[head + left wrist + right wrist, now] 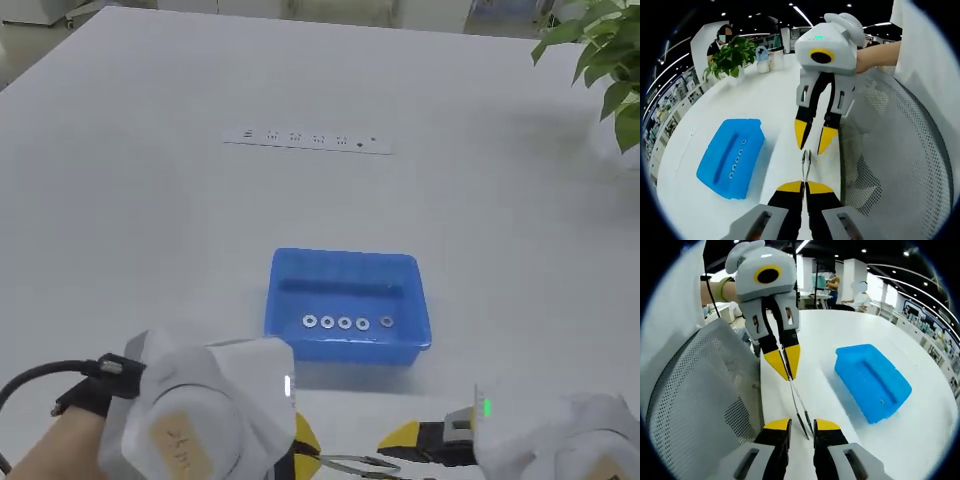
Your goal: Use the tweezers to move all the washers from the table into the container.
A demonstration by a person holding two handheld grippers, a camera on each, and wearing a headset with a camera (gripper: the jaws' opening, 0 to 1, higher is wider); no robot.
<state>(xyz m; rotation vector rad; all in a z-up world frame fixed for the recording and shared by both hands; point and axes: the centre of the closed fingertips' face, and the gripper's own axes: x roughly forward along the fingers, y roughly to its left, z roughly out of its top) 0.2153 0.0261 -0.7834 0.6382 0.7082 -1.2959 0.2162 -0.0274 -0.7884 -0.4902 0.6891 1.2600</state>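
- Washers (345,323), head view: five in a row inside the container (340,348).
- My left gripper (804,186) is clamped on the tweezers (805,167).
- Right gripper view: my right gripper (802,426) has its jaws apart around the tweezer tips.

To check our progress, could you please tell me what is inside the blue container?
Five washers lie in a row on the floor of the blue container. In the head view its near wall covers the floor strip just behind it, so anything there cannot be seen.
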